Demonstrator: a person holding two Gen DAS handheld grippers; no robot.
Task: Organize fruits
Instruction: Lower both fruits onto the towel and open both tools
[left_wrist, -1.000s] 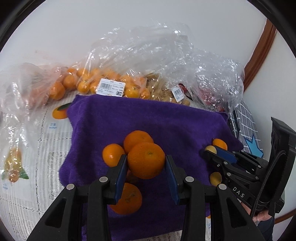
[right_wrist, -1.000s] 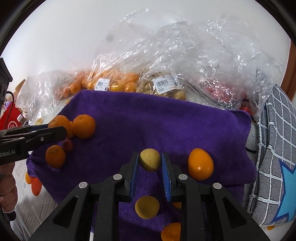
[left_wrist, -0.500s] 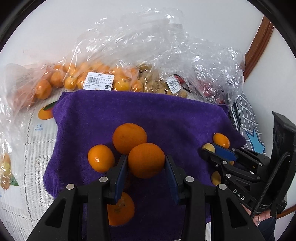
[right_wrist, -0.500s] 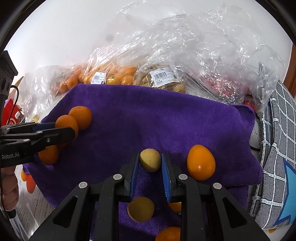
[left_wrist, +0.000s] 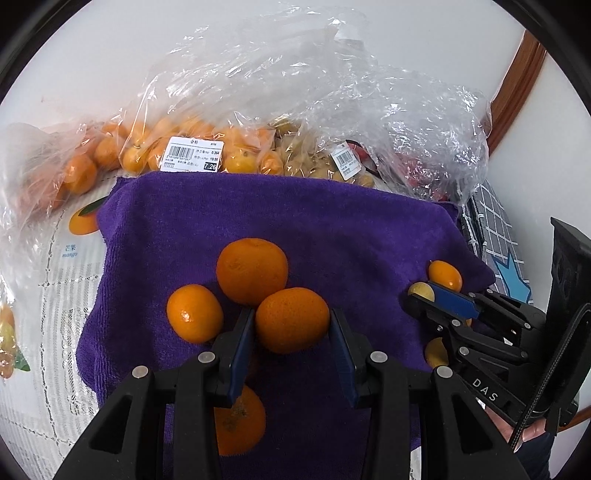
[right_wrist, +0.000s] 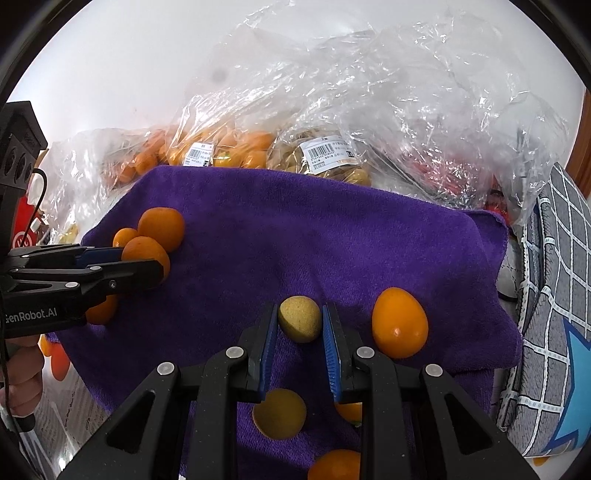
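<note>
My left gripper is shut on an orange mandarin, held just above a purple towel. Two mandarins lie on the towel just ahead and to the left, and another lies under the jaws. My right gripper is shut on a small yellowish fruit over the towel. An oval orange fruit lies to its right. A second yellow fruit lies below the jaws. The left gripper also shows in the right wrist view.
Clear plastic bags of mandarins and brownish fruit lie behind the towel against a white wall. A grey checked cloth lies at the right. A printed tablecloth lies to the left of the towel.
Both grippers have moved forward over the towel with their fruits still held. The held mandarin now sits lower, close to the two mandarins ahead.
</note>
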